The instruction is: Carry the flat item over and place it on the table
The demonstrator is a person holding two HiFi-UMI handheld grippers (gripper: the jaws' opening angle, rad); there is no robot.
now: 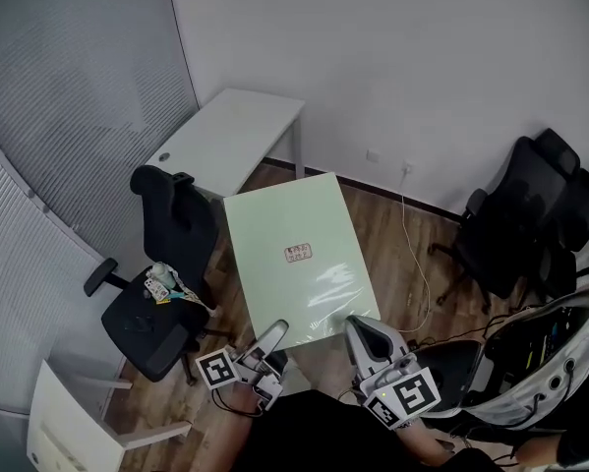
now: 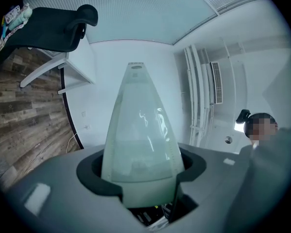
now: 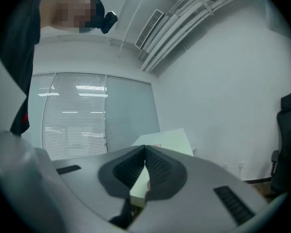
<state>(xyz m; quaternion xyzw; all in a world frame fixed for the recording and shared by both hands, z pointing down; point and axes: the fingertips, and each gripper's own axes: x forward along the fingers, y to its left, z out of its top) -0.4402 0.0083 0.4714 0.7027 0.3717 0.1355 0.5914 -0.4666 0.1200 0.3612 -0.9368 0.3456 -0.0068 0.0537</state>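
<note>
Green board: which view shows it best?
Head view: the whole green board, label included, held by left gripper and right gripper. Gripper views show only a foreshortened strip between their jaws.

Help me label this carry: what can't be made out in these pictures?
- Head view: print on the green board's label, too small.
- Head view: small objects on the black chair's seat, too small to identify.
- Head view: floor under the board, covered by it.
- Right gripper view: most of the board, hidden behind the right gripper's body.

The panel [image 1: 294,254] I carry has a glossy, smooth film; the floor [image 1: 378,226] is matt wood plank; my right tool [image 1: 361,328] is matt grey plastic.
</note>
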